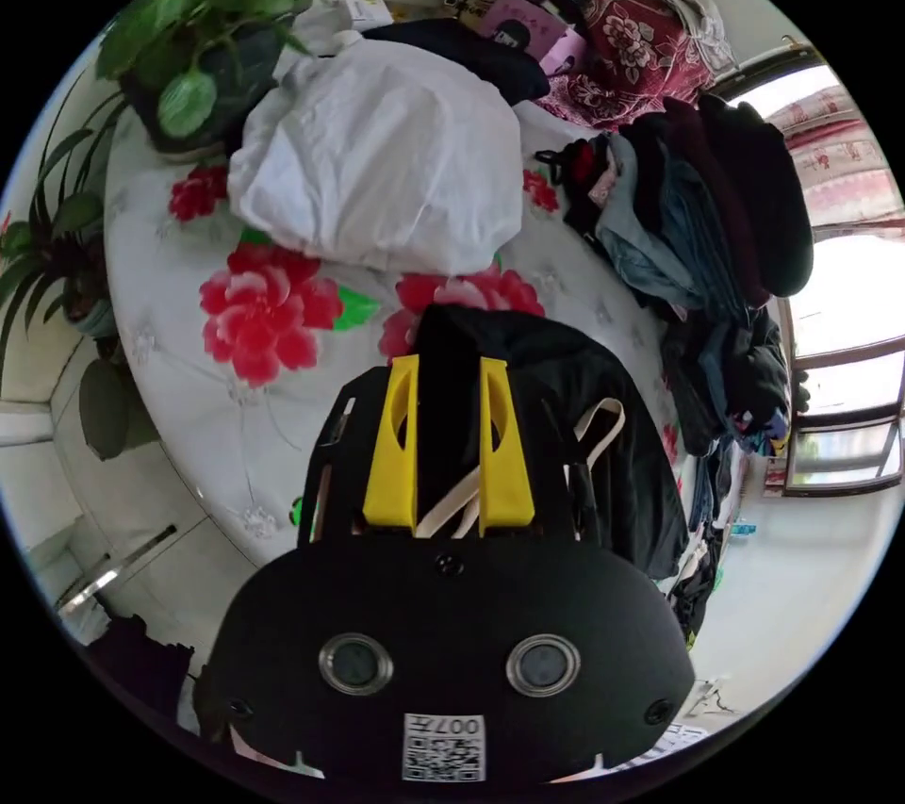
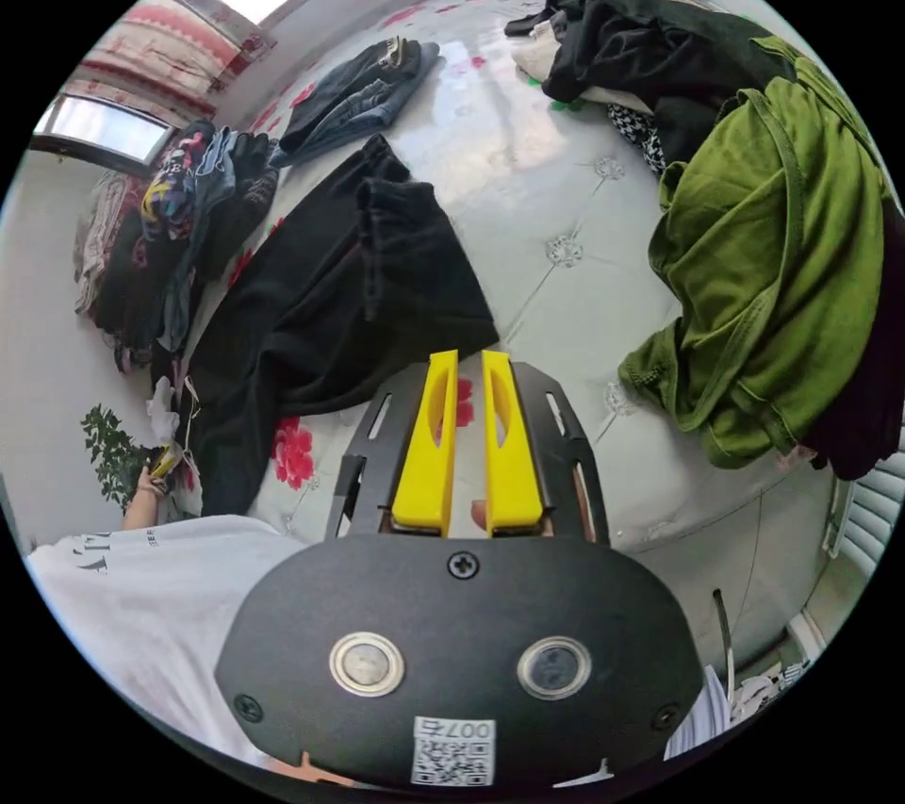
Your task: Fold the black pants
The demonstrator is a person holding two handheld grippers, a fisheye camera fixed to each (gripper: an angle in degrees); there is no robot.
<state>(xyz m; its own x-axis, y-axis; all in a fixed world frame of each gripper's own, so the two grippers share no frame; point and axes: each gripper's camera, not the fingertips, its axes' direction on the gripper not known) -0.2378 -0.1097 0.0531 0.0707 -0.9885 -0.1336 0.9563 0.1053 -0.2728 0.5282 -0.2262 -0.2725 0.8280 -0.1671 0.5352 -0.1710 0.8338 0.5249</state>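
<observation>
The black pants lie stretched over the flowered white bed cover, their leg ends toward the right gripper view's camera. My right gripper hovers just short of the nearest leg hem, its yellow jaws almost together with nothing between them. In the left gripper view the waist end of the pants is bunched up, with a cream drawstring hanging loose. My left gripper has black cloth packed between both jaws. A person's hand and white sleeve show at the pants' far end.
A green garment and dark clothes are heaped on the bed, and folded jeans lie beyond the pants. A white bundle, stacked dark clothes, a red patterned cloth and leafy plants ring the waist end.
</observation>
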